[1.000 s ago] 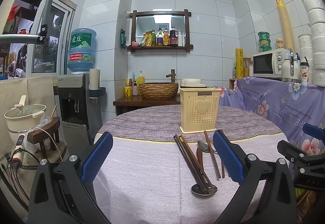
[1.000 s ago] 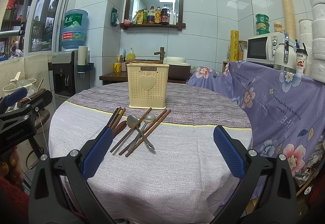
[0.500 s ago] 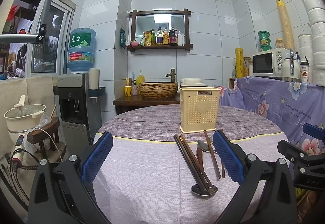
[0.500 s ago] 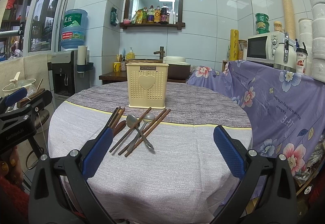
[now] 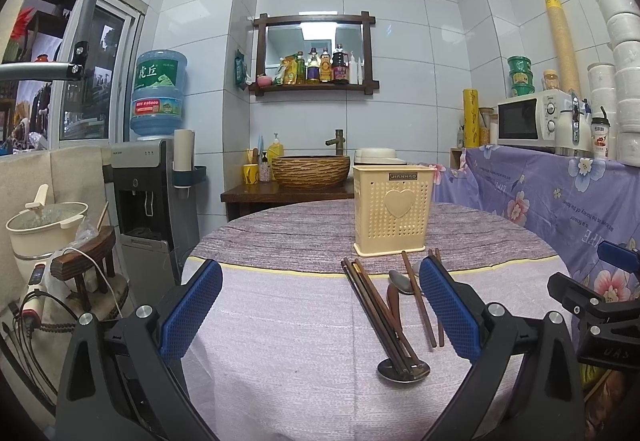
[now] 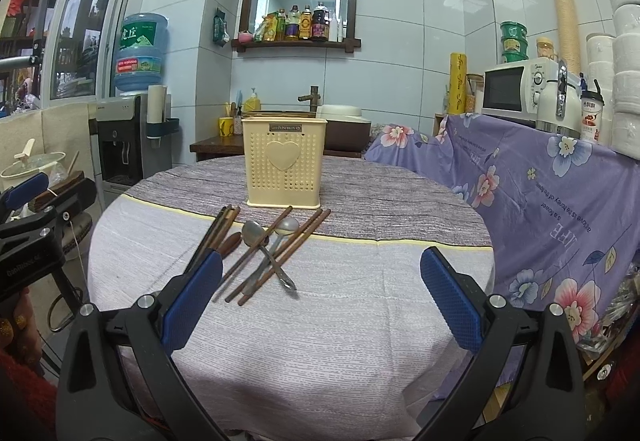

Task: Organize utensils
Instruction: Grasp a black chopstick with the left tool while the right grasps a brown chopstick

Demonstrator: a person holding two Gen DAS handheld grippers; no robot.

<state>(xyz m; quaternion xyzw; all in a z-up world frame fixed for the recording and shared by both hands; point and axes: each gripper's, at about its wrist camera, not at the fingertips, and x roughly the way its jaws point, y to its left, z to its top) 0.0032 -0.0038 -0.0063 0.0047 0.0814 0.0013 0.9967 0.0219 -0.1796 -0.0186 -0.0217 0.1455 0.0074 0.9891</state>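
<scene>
I'm holding both the left gripper and right gripper spread wide and empty, nothing shifting since a second ago, chopsticks and spoons lying loose before the yellow utensil holder, sorting not started.

Two wrist views, low over the round table, facing the tiled back wall.
Left view sits left; both share the yellow holder and utensil pile.

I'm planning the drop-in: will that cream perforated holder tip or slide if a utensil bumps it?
The holder looks like thin perforated plastic and seems empty, so probably light. It stands tall on the tablecloth, so a push near its rim may tip it; low down, it likely slides.
</scene>
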